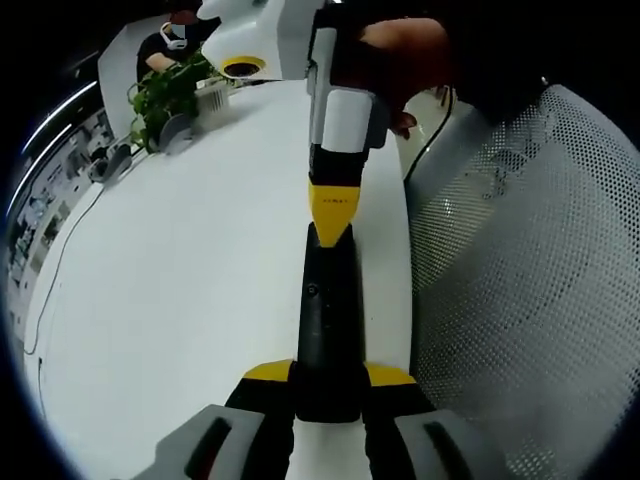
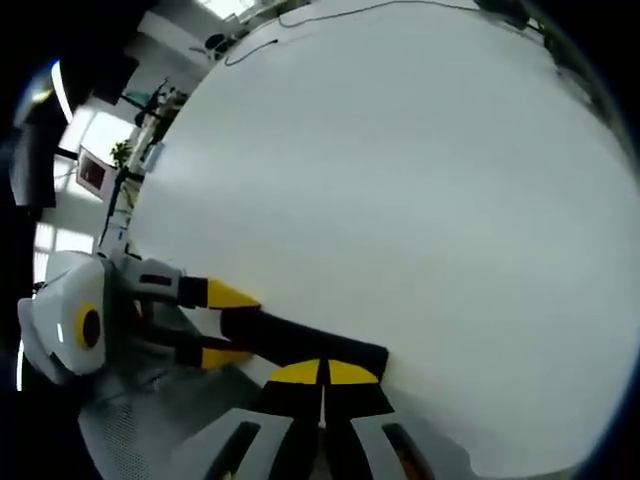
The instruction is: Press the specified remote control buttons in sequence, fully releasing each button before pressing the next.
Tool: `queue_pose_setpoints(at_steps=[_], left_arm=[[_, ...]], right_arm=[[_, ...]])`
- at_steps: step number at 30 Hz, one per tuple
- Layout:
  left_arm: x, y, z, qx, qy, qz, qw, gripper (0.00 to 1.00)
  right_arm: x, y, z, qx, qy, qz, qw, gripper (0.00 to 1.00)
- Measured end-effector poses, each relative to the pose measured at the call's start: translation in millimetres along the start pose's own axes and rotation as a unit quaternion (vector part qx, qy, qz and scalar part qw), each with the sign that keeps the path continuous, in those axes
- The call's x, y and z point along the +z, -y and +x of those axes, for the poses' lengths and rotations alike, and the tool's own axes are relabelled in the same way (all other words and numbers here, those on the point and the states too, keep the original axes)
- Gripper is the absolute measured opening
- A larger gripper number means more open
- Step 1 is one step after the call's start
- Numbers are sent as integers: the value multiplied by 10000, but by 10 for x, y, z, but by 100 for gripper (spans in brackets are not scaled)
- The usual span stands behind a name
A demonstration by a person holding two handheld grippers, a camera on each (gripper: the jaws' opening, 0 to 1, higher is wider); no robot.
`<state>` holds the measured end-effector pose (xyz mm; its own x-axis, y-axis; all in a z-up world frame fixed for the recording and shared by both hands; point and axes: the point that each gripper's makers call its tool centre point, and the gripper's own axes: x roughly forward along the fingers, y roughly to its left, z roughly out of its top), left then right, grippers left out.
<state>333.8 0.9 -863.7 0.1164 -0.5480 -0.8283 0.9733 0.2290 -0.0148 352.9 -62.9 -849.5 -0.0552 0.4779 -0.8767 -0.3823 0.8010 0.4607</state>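
Left gripper view shows my left gripper [image 1: 328,385] clamping the slim, rigid, light remote [image 1: 327,320] by its near end (slippery plastic, I'd judge), while my right gripper [image 1: 331,215], tips together, presses its far end.

The remote control's [image 1: 327,320] near end is hidden between the left gripper's [image 1: 328,385] yellow-tipped jaws, its buttons too dark to make out. The right gripper's [image 1: 332,232] tip covers its far end, possibly pressing there. A mesh chair [image 1: 530,290] is cut off at the edge.
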Motion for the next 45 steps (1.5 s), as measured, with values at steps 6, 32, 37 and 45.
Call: queue_pose_setpoints(at_steps=[6,32,37,45], left_arm=[[1,-1,2,5,-8,12,10000,25],[9,-6,4,133,348,-160,9992,25],[22,-4,19,161,204,-108,9996,25],[16,-1,19,59,-22,71,10000,25]], right_arm=[[-28,34,30,-80,-51,-43,9999,0],[-10,55,44,-919,823,527,9910,0],[1,67,48,-775,688,679,9923,0],[-11,56,37,-556,684,878,9922,0]])
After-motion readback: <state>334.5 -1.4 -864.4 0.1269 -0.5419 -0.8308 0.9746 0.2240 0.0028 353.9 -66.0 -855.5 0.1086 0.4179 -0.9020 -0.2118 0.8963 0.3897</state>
